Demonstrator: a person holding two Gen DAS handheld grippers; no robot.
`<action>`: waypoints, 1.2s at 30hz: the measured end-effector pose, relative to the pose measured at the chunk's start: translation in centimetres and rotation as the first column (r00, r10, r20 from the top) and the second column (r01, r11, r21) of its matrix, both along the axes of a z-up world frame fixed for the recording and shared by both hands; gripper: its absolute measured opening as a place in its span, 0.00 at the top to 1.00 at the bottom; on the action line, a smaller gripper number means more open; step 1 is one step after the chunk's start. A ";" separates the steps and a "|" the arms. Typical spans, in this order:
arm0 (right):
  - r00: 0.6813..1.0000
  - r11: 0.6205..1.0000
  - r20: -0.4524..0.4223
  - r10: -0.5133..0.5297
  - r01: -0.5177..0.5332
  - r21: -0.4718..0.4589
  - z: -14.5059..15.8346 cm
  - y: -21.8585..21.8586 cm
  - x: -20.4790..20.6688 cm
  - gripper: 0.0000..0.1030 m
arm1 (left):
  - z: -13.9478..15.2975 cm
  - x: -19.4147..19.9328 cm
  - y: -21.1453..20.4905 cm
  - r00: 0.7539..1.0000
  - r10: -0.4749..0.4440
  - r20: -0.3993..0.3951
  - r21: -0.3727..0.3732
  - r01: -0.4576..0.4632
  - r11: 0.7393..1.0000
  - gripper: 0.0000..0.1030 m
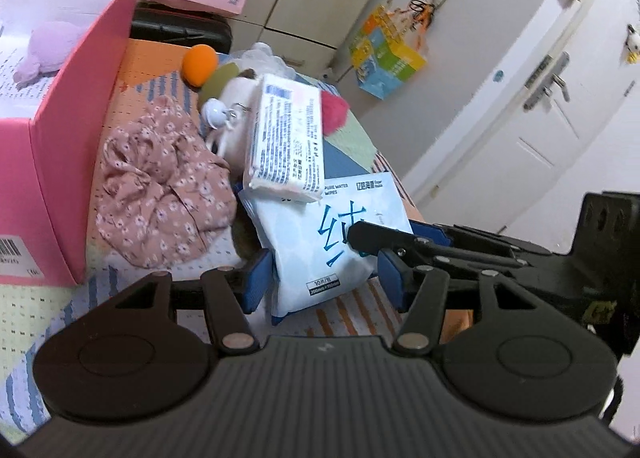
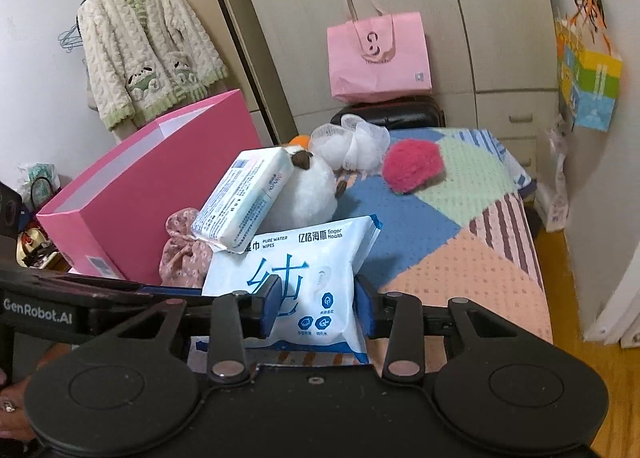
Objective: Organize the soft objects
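Wipes pack [image 2: 308, 286] lying on bed cover [image 2: 472, 242], pinched by both right gripper [image 2: 317, 310] and left gripper [image 1: 320, 282], prob for steady two-handed lift toward pink box [image 1: 60, 161]; tissue pack [image 1: 286, 137] resting on top edge.

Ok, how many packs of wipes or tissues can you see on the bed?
2. The large blue wipes pack lies at the near edge of the bed, between both grippers' jaws. The smaller white pack leans on the plush toy behind it. Others may be hidden.
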State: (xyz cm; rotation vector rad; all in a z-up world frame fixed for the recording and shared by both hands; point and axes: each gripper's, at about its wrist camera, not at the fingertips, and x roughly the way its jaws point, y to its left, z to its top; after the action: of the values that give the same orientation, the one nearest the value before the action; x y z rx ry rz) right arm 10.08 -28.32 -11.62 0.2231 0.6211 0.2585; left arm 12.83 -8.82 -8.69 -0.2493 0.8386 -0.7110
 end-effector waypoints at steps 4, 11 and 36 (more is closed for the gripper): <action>0.999 1.000 -0.041 -0.001 0.002 0.027 0.1 -0.3 -0.5 0.56 | 0.1 -0.7 0.1 1.000 -0.021 -0.016 0.010 0.021 1.000 0.46; 0.995 0.998 -0.103 0.012 -0.005 0.063 -0.1 0.1 -0.9 0.54 | 0.3 -1.4 1.2 0.999 -0.026 -0.038 0.002 0.026 1.000 0.46; 0.959 0.991 -0.267 0.095 -0.067 0.114 0.6 2.2 -1.2 0.57 | 1.3 -1.9 3.9 0.979 -0.053 -0.198 0.041 0.062 0.997 0.47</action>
State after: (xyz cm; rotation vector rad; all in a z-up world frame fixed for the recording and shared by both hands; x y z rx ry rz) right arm 8.84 -26.13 -11.02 0.3376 0.8923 0.3433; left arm 10.97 -4.97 -7.39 -0.2567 1.0531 -0.7278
